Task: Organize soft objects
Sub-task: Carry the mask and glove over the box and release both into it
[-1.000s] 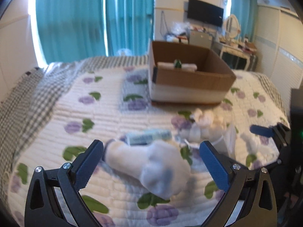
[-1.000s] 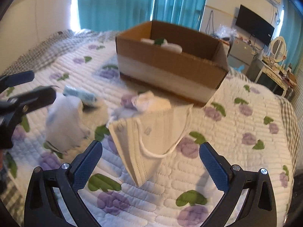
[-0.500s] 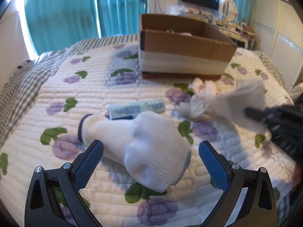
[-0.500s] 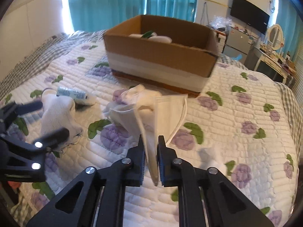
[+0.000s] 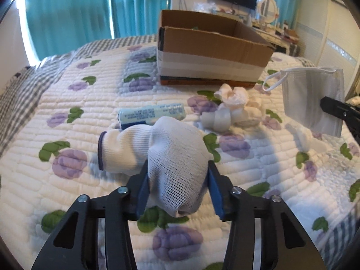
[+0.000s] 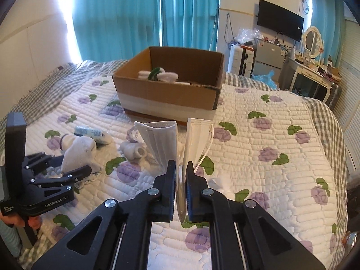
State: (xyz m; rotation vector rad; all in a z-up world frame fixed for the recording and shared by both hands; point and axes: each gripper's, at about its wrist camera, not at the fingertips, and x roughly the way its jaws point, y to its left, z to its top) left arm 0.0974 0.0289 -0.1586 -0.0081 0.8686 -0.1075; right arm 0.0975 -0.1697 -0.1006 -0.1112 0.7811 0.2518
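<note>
Gripping now: left tool [image 5: 177, 180] just closed on sock [image 5: 171, 157]; right tool [image 6: 180, 168], clamping mask [image 6: 162, 139], lifted.

Daylight enters through the teal curtains [image 6: 144, 15] at the far side, and the room is bright. A strong white glare burns out the far left edge of the curtains in both views. Soft shadows lie on the quilt [image 5: 265, 155] under the held face mask [image 5: 315, 101]. The fisheye lens bends lines near the edges, with dark corners. The cardboard box [image 5: 211, 51] looks slightly blurred in the left wrist view.
</note>
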